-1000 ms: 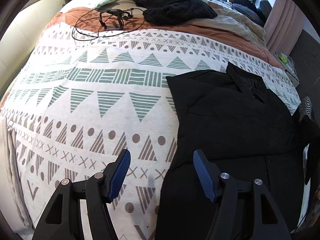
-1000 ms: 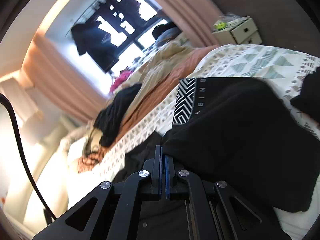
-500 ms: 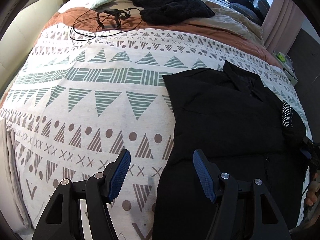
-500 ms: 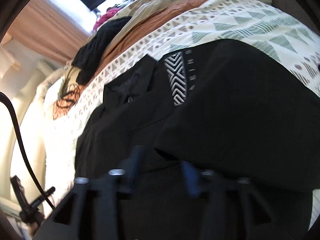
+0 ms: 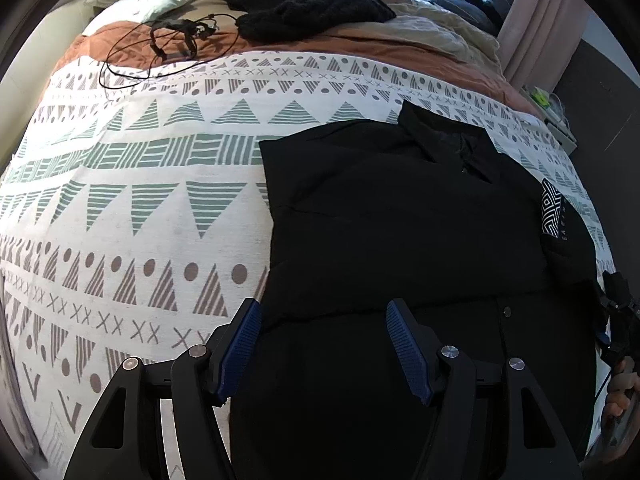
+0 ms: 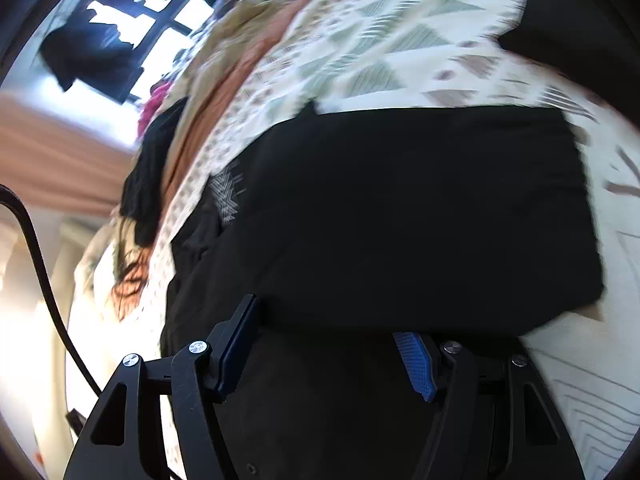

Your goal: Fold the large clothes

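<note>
A large black jacket (image 5: 400,220) lies flat on the patterned bedspread (image 5: 140,200), collar toward the far side. Its sleeve with the black-and-white patch (image 5: 551,210) is folded in over the body. My left gripper (image 5: 323,316) is open and hovers over the jacket's lower left edge with nothing between its fingers. The right wrist view is blurred. There my right gripper (image 6: 326,324) hangs low over the jacket (image 6: 400,220), its jaws opening. The folded sleeve's edge lies just beyond the fingertips and covers the right tip; nothing is pinched. The right gripper (image 5: 618,312) also shows at the left view's right edge.
A black knit garment (image 5: 304,8), a tangle of black cable (image 5: 176,40) and a pillow (image 5: 156,2) lie at the head of the bed. A nightstand (image 5: 556,120) stands past the far right corner. Another dark garment (image 6: 568,40) lies on the bedspread beyond the jacket.
My right gripper went from shut to open, let go of the patched sleeve and dropped toward the jacket. The left gripper slid right, over the jacket's edge.
</note>
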`<state>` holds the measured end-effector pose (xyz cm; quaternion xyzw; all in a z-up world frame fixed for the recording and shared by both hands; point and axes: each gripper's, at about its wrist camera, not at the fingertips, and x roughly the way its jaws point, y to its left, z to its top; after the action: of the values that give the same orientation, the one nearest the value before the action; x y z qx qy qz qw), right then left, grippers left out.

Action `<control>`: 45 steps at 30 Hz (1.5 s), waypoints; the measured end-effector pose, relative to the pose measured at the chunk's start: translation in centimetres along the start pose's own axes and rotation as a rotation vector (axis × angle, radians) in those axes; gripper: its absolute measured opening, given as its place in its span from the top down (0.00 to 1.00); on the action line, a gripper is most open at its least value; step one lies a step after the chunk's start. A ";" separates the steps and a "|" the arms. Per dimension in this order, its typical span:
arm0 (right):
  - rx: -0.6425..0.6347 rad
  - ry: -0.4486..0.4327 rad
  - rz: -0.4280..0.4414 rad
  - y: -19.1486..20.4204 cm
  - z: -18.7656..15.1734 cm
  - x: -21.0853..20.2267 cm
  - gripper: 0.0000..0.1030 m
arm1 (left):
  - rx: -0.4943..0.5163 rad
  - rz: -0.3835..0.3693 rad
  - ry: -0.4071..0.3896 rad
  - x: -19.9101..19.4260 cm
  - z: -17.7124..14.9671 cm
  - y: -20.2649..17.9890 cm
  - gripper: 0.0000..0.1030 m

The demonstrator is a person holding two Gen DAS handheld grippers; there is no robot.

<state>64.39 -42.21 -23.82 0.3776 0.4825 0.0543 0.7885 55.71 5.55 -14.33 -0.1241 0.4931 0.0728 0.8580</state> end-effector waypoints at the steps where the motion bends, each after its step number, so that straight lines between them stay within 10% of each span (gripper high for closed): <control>1: 0.028 -0.003 -0.012 -0.5 0.0 0.0 0.36 | 0.005 -0.001 0.001 0.1 0.0 -0.3 0.35; 8: 0.103 -0.121 -0.115 -3.6 1.2 -1.7 0.38 | 0.007 -0.001 0.005 0.5 0.1 -0.6 0.35; 10: 0.098 -0.163 -0.132 -3.9 1.6 -2.1 0.79 | 0.005 0.005 0.005 0.5 0.1 -0.2 0.35; 13: 0.088 -0.216 -0.094 -3.8 1.9 -3.3 0.93 | -0.001 0.015 -0.001 0.1 0.2 0.4 0.35; 25: -0.189 -0.386 0.111 7.5 0.4 -5.0 0.95 | -0.029 0.081 -0.036 -3.5 0.3 5.3 0.35; 45: -0.540 -0.159 0.301 22.9 -11.5 3.8 0.95 | -0.161 0.156 -0.050 -6.4 -0.9 15.5 0.35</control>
<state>63.54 -17.98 -14.62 0.2247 0.3262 0.2667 0.8786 47.96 20.17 -11.43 -0.1522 0.4724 0.1817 0.8489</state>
